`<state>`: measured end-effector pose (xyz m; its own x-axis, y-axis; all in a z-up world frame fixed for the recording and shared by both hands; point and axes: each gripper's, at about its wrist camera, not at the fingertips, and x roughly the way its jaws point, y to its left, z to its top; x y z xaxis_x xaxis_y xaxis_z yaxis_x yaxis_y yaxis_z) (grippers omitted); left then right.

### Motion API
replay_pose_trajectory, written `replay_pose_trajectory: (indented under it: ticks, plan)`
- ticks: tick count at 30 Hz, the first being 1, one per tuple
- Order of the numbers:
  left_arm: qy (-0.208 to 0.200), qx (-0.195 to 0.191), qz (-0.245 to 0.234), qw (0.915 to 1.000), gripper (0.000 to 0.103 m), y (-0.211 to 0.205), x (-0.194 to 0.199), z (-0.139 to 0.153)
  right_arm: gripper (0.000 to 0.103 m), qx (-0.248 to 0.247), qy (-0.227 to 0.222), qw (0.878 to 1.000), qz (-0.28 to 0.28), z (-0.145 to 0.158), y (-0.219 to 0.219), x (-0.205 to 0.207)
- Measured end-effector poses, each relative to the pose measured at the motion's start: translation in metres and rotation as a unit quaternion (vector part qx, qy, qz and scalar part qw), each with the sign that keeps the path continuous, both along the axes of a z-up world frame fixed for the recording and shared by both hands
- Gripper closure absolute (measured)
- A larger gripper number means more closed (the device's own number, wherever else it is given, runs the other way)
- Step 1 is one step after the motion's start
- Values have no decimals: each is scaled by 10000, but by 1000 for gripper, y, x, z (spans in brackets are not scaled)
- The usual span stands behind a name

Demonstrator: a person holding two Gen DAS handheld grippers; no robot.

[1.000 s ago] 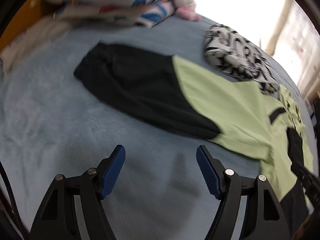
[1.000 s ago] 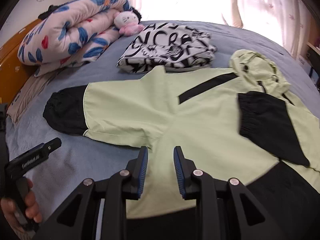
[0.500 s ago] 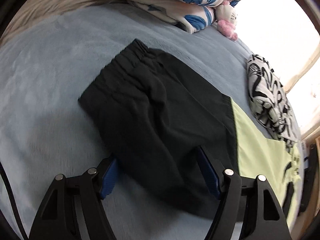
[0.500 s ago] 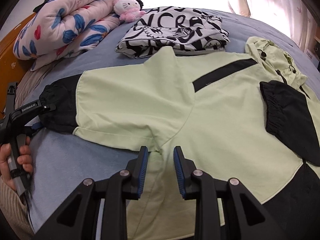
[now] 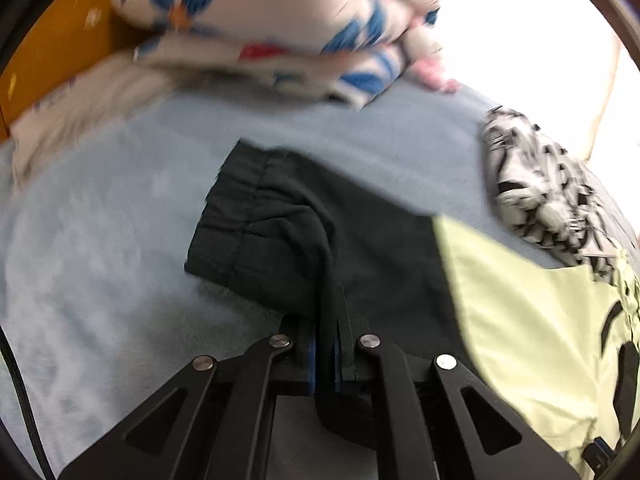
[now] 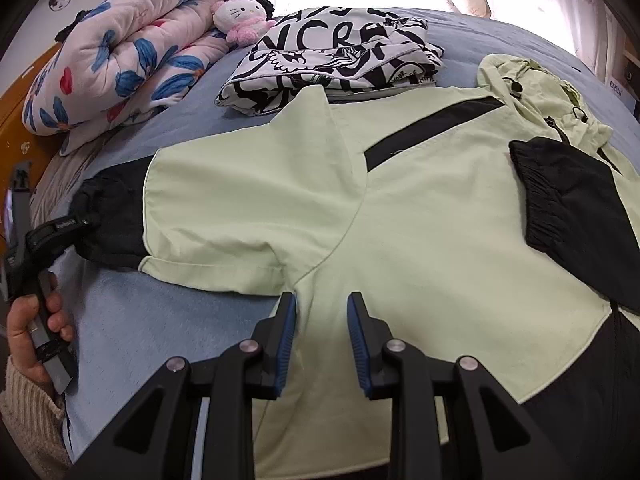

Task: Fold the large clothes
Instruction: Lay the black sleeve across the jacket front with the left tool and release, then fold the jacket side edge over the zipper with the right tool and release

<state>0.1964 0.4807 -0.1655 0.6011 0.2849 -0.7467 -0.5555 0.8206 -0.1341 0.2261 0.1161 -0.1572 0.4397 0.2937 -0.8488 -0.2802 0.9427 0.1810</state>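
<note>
**Pinching the black sleeve end: the left gripper has closed on the cloth**

Closing within the last half second, the left gripper (image 5: 325, 354) now has its jaws drawn almost together with a ridge of black cloth standing up between the blue pads. A second ago those jaws stood wide over the bare bed; half a second ago they straddled the black sleeve end (image 5: 260, 240) without pressing it. The cloth now rises in a pleat from the cuff toward the pads, so the grip looks taken. In the right wrist view the same gripper sits at the cuff, held by the person's hand (image 6: 34, 330).

The right gripper (image 6: 322, 316) has not changed its gap: the jaws stand partly apart, hovering over the pale green body of the jacket (image 6: 420, 240) just beside the underarm seam, with nothing caught between them. It sits a little lower over the cloth than before.

The jacket lies spread flat on the blue bed (image 6: 160, 320), the other black sleeve (image 6: 572, 216) already laid across the chest and the hood (image 6: 532, 92) at the far end. My reading is that this sleeve is next to be carried inward to match it.

No containers are in view. A folded black-and-white garment (image 6: 340, 60) and a rolled floral quilt (image 6: 120, 64) rest on the bed beyond the jacket.
</note>
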Motion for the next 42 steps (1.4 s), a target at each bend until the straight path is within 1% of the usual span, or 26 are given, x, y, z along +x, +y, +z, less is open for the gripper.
replay_pose_trajectory:
  ticks: [2,4,5,6,8,11,13,15,18,22,23,24,25,26,28,30,32,37,42]
  plan:
    - [-257,238,-259,9991,100,-26,-4,29,76,76,-15,10000,-48,5,-7,-2]
    - [-469,347,-535,9969,100,-49,-9,53,76,104,-54,9999,-112,10,-15,-4]
    - [-603,349,-811,9943,100,-68,-11,68,76,134,-77,9998,-161,14,-21,-6]
    - [-669,324,-1017,9920,100,-81,-14,77,76,154,-92,9996,-218,17,-27,-7]
    - [-801,175,-1572,9842,100,-121,-14,95,76,184,-110,9992,-333,23,-40,-9]
    - [-800,23,-2205,9721,99,-177,-13,103,76,219,-175,9978,-602,34,-69,-14]
    - [-774,-138,-2631,9616,99,-219,-10,100,76,212,-208,9965,-777,38,-89,-16]
    - [-670,-345,-3092,9480,99,-264,-6,90,76,153,-206,9945,-1013,41,-115,-19]
    - [-262,-473,-3543,9336,99,-324,3,61,76,69,-170,9916,-1284,41,-149,-24]
    - [517,-620,-3827,9203,98,-371,10,14,76,45,19,9878,-1558,29,-190,-31]
    - [717,-667,-3809,9194,96,-376,10,2,76,66,61,9873,-1583,26,-196,-33]
    - [896,-722,-3794,9180,88,-380,11,-9,76,91,116,9867,-1618,23,-203,-34]
    - [1052,-782,-3771,9168,84,-381,11,-17,76,116,148,9862,-1643,20,-209,-36]
    - [1106,-822,-3753,9166,79,-382,8,-19,76,146,170,9861,-1649,18,-212,-36]
    - [1105,-925,-3752,9157,70,-383,5,-18,76,228,189,9860,-1643,17,-218,-36]
    - [1083,-885,-3716,9178,45,-382,0,-10,76,305,172,9861,-1625,18,-220,-36]
    - [986,-645,-3661,9231,36,-382,-7,3,76,379,134,9865,-1586,21,-219,-40]
    - [909,-251,-3663,9257,34,-382,-18,24,76,419,59,9882,-1469,27,-212,-42]
    - [924,-60,-3594,9286,34,-382,-28,34,76,418,25,9887,-1437,32,-209,-46]
